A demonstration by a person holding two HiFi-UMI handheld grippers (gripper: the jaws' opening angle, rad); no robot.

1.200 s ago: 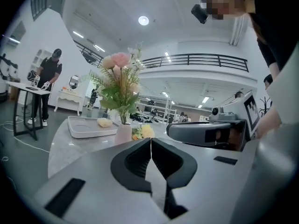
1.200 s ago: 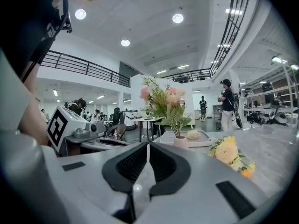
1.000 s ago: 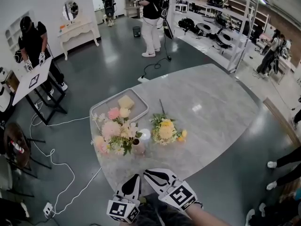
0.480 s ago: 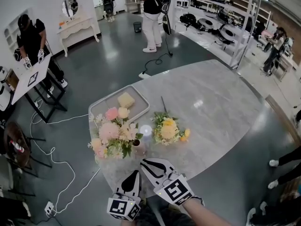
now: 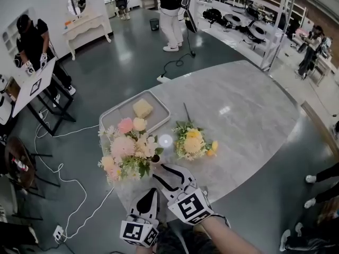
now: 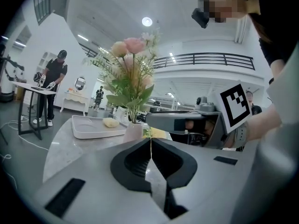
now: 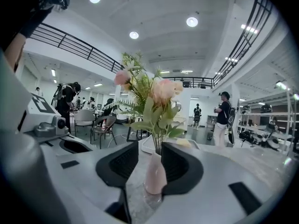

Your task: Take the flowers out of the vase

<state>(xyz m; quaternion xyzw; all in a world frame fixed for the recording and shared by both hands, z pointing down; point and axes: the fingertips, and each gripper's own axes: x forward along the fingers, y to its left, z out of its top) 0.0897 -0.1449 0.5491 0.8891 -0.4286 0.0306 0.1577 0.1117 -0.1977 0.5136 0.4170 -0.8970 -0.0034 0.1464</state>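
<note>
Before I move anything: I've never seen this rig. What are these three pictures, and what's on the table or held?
There is no robot here: a person holds a two-jaw gripper in each hand. The wide picture comes from a camera on the person's head, looking down. The other two come from cameras riding on the grippers. The left gripper is shut and empty. The right gripper has just been opening; its jaws stand apart with the pink vase between them, apparently not gripped. The vase holds pink flowers. The marble table also carries a yellow bouquet and a tray with a yellow block.
</note>
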